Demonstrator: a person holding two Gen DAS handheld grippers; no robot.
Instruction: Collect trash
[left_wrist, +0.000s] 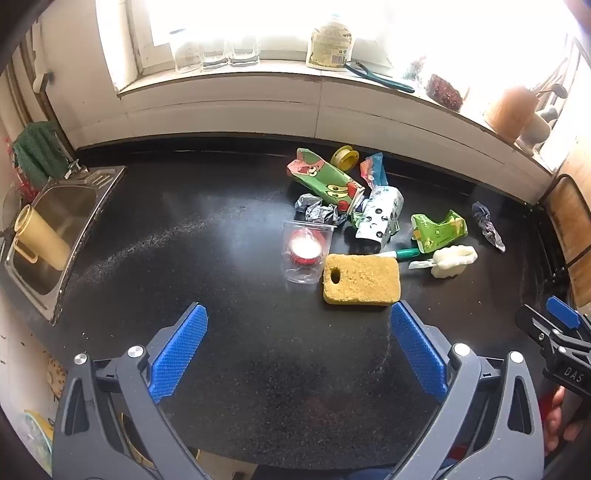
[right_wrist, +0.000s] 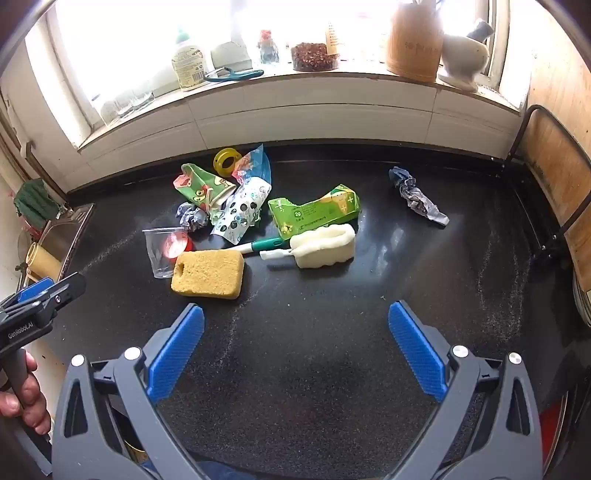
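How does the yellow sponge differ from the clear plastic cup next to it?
The yellow sponge is opaque and porous; the clear plastic cup is see-through, something red visible through it. The sponge lies flat, a hole near one end; the cup stands upright. Both rest on the black counter, side by side.

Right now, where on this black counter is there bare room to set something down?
Bare counter runs between the sink and the plastic cup. The near strip in front of the yellow sponge is free, as is the right side around the lone crumpled wrapper. It is crowded from cup to white brush.
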